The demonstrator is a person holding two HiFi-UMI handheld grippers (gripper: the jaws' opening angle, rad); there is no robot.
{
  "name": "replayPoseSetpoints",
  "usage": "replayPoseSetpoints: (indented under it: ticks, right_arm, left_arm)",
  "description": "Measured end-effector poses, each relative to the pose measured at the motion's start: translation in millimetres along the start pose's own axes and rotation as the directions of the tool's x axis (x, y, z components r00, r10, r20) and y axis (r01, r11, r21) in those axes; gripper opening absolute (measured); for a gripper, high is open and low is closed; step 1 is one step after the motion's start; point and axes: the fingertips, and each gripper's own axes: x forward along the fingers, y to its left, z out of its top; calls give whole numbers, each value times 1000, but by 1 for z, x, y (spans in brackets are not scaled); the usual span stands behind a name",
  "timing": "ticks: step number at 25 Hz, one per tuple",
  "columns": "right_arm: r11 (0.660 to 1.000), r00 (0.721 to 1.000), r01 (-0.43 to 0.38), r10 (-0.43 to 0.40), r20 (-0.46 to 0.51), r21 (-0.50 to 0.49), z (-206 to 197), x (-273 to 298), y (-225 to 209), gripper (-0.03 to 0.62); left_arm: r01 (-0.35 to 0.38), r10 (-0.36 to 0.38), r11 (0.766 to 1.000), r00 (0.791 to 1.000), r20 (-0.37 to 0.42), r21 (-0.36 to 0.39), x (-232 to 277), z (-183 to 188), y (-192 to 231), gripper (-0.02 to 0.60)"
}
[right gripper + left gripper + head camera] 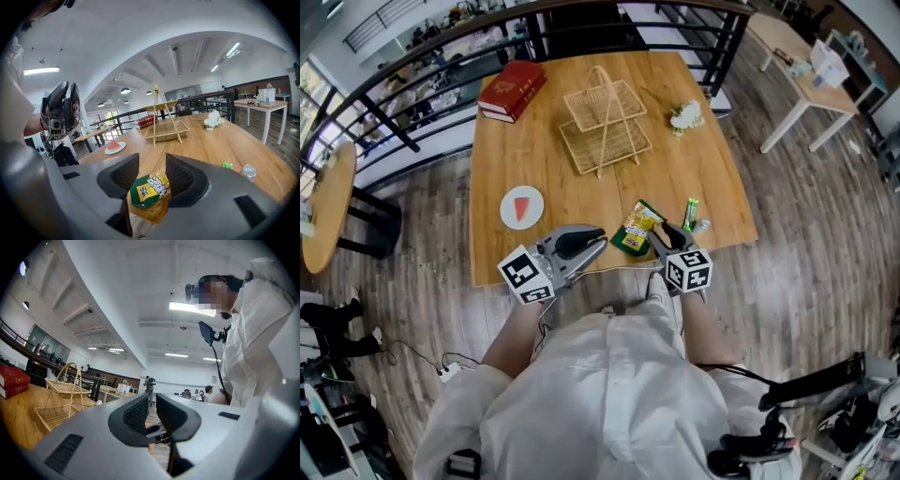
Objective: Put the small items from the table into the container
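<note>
Both hover at the table's (712,187) near edge: right hand-held gripper (152,169) agape around snack packet (149,191), left hand-held gripper (153,401) narrowly apart.

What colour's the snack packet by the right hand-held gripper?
Green and yellow snack packet; clearest in right gripper view.

Left claw (600,240), right claw (662,232), jaws apart

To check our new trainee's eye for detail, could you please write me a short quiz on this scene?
1. True or false: the snack packet lies between the right hand-held gripper's open jaws.
2. What lies on the white plate? A) watermelon slice B) bread C) spoon
3. Fill in: in the head view, the red books lie to the ___ of the wire basket.
Key: 1 true; 2 A; 3 left.
</note>
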Motion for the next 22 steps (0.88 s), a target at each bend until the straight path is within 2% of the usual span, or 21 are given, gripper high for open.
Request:
replayPoseSetpoints:
  ticks: [10, 15, 22]
  right_arm:
    - [986, 984, 123, -107, -140, 108, -56, 34, -19, 156]
    - [974, 972, 159, -126, -196, 160, -72, 43, -25, 156]
    - [958, 964, 180, -126, -235, 224, -83, 55, -33, 156]
  left_arm:
    - [-28, 27, 1000, 999, -41, -12, -8, -16, 6, 40]
    - [-62, 61, 998, 998, -29, -19, -12, -15, 17, 40]
    - [-71, 71, 997, 997, -26, -27, -11, -15, 25, 40]
